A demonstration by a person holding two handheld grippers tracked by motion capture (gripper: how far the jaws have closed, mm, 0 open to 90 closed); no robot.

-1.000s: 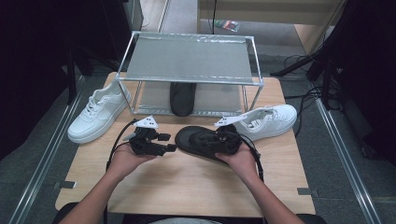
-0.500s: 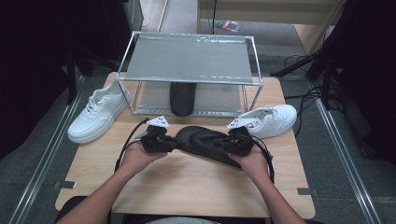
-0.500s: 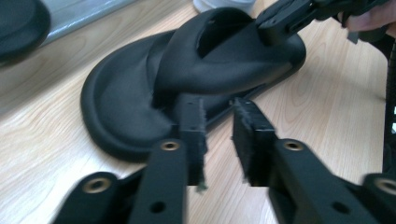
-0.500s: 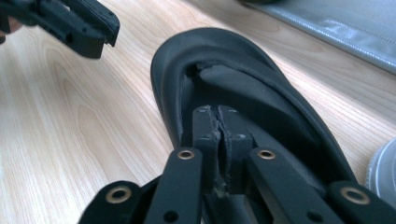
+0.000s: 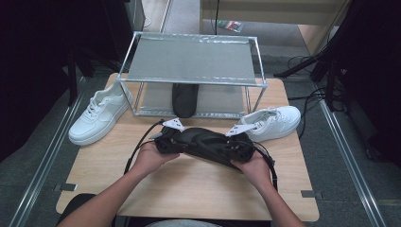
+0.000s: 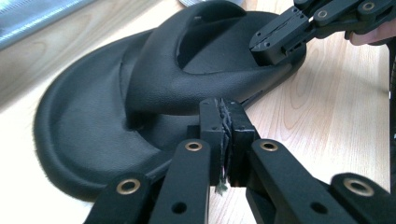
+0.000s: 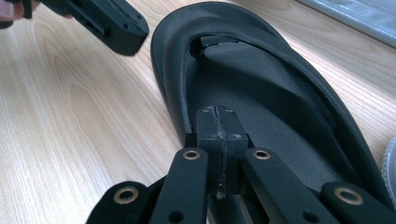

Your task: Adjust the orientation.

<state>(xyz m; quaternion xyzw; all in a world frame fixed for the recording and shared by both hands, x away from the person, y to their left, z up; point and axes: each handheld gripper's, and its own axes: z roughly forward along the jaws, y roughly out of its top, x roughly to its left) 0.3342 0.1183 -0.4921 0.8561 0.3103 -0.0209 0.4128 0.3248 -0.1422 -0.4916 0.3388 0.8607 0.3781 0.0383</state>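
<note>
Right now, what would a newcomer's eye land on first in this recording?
The black slipper at the table's middle, pinched at opposite ends by the left claw and the right claw, both of which have just been closing on its edge. Behind it stands a metal shoe rack with a second black slipper on its lower shelf, and a white sneaker to the left and right.

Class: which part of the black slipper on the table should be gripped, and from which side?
Grip the black slipper by the thin rim of its sole at the heel end, coming in low from the person's right. It lies flat, sole down, lengthwise across the table, so that rim faces outward; the strap looks too broad to pinch.
</note>
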